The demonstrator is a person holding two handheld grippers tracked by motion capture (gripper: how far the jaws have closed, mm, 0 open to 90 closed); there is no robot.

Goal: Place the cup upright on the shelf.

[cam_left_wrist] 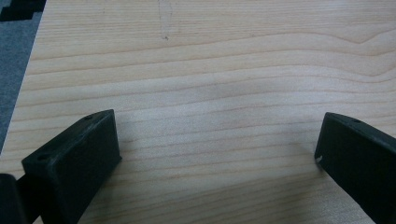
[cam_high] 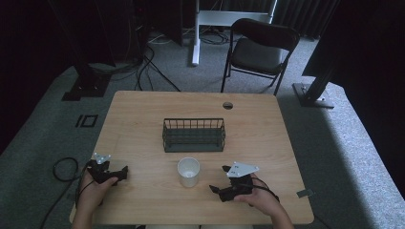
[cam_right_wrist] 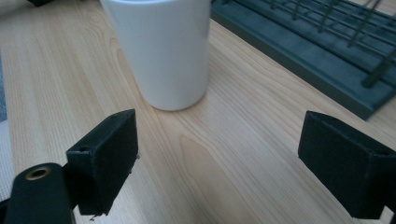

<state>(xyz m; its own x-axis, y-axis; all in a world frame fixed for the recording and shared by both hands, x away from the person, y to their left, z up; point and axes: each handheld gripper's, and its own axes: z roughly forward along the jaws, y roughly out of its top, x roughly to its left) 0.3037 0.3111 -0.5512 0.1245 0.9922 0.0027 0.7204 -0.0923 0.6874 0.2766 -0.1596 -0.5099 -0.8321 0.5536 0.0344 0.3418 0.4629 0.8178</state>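
Note:
A white cup (cam_high: 188,171) stands upright on the wooden table (cam_high: 143,109), just in front of a dark green wire basket (cam_high: 193,135). My right gripper (cam_high: 218,178) rests to the right of the cup and points at it, open with nothing between its jaws. In the right gripper view the cup (cam_right_wrist: 161,51) stands a short way beyond the gripper (cam_right_wrist: 217,135), and the basket (cam_right_wrist: 303,42) lies at the upper right. My left gripper (cam_high: 109,169) sits near the table's front left, open. In its own view the left gripper (cam_left_wrist: 217,135) spans bare wood.
A round cable hole (cam_high: 228,105) is in the table's far edge. A black folding chair (cam_high: 260,50) stands behind the table. Cables (cam_high: 64,169) trail over the grey carpet at the left. Dark stand bases (cam_high: 86,88) sit at both far corners.

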